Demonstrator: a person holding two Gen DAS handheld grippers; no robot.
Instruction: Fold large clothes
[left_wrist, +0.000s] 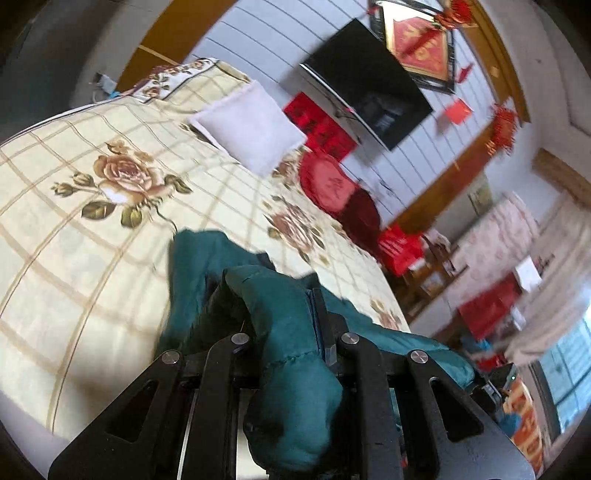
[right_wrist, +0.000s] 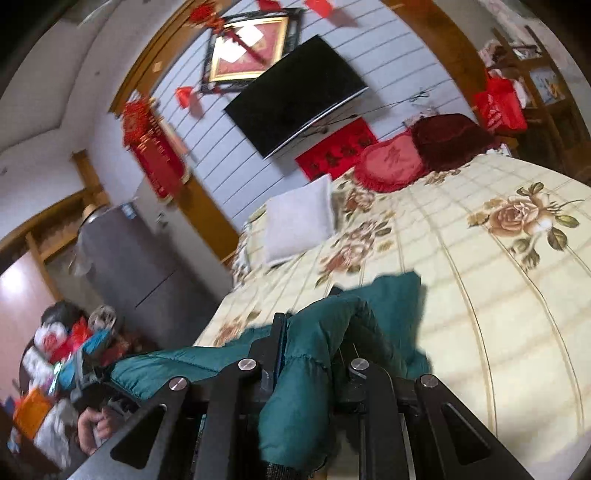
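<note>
A teal padded jacket (left_wrist: 295, 332) hangs stretched between both grippers above a bed with a cream rose-print cover (left_wrist: 92, 240). My left gripper (left_wrist: 280, 306) is shut on a bunched edge of the jacket, which wraps over its fingers and hides the tips. In the right wrist view my right gripper (right_wrist: 314, 332) is shut on another bunched edge of the same jacket (right_wrist: 303, 387). The jacket runs left from it to the left gripper (right_wrist: 88, 373) and the hand holding that gripper. A loose part of the jacket (right_wrist: 395, 295) droops toward the bed cover (right_wrist: 480, 295).
A white pillow (left_wrist: 251, 125), a red heart cushion (left_wrist: 328, 184) and a dark red cushion (left_wrist: 362, 218) lie at the head of the bed. A black TV (left_wrist: 369, 81) hangs on the wall. A grey fridge (right_wrist: 125, 251) and cluttered bags (right_wrist: 55, 343) stand beside the bed.
</note>
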